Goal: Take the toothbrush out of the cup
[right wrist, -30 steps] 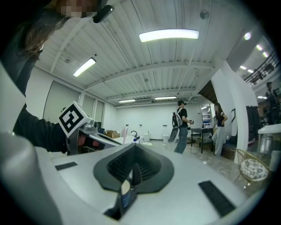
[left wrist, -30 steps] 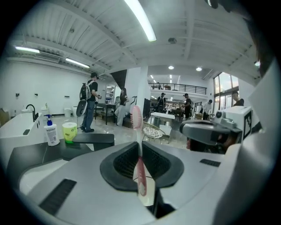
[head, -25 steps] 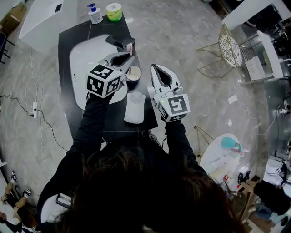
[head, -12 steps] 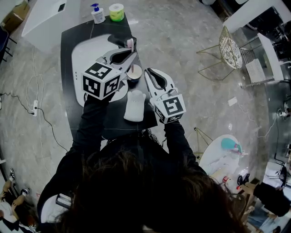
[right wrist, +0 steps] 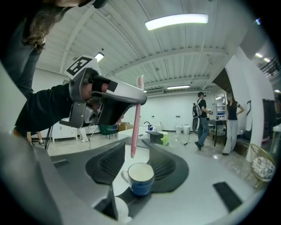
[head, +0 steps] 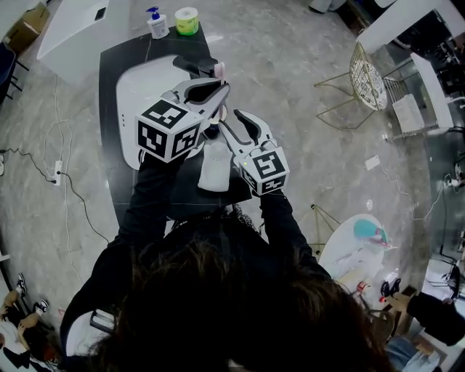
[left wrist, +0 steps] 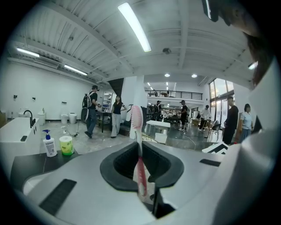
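A pink toothbrush (left wrist: 139, 165) stands upright between the jaws of my left gripper (left wrist: 141, 171), which is shut on its handle. In the right gripper view the toothbrush (right wrist: 135, 118) hangs with its lower end just above a blue cup (right wrist: 140, 179) with a white inside. My right gripper (right wrist: 137, 159) has the cup between its jaws, which are opening, and the pads stand off its sides. In the head view my left gripper (head: 221, 89) is over the counter with the brush head (head: 218, 69) poking up, my right gripper (head: 231, 125) is beside it, and the cup is mostly hidden.
The black counter (head: 109, 145) holds a white sink basin (head: 142, 83) with a dark faucet (head: 190, 67), a soap bottle (head: 155, 22), a green tub (head: 186, 19) and a white folded cloth (head: 215, 168). A gold wire chair (head: 363, 73) stands to the right. People walk in the background.
My left gripper has risen and lifted the toothbrush clear of the cup. My right gripper has slid left toward the cup and its jaws have spread.
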Motion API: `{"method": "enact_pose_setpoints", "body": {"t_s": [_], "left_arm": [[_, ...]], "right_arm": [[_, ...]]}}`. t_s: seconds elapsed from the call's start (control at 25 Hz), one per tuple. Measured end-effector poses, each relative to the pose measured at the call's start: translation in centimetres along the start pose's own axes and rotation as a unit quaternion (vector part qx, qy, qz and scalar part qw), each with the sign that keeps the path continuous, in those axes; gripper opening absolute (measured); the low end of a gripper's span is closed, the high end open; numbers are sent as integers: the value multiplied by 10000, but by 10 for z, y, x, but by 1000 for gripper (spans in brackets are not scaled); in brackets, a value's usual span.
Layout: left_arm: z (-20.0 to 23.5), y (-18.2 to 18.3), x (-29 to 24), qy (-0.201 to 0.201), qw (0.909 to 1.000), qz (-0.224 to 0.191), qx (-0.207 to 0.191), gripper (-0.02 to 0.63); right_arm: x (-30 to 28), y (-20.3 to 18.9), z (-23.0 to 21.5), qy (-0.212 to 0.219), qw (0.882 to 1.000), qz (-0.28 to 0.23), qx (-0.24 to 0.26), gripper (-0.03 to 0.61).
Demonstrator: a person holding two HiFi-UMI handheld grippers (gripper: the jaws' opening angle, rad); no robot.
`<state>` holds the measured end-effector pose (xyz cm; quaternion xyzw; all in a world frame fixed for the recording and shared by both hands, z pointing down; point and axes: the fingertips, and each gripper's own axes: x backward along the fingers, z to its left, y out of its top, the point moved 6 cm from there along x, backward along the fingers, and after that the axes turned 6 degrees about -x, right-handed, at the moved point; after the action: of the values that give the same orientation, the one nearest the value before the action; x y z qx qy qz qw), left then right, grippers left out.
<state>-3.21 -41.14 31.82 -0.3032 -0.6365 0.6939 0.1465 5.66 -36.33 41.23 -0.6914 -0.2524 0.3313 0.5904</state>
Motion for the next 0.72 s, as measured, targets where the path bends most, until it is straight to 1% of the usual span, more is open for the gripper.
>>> {"method": "enact_pose_setpoints", "body": {"t_s": [0.44,0.48,0.56,0.72], "left_arm": [[-26,7,-3,-269,9996,-33,50,34],[-27,7,-2,-276,9996,-37,51,34],[-28,7,-1,-282,9996,-44,55,34],[-30,6,1,-292,9995,-67,103,34]], "right_arm": [[-4,3,10,-89,9996,132,216,152],[-3,3,10,-100,9996,125,216,142],[-1,3,10,-159,9995,109,233,91],[2,3,10,-213,9995,89,218,74]]}}
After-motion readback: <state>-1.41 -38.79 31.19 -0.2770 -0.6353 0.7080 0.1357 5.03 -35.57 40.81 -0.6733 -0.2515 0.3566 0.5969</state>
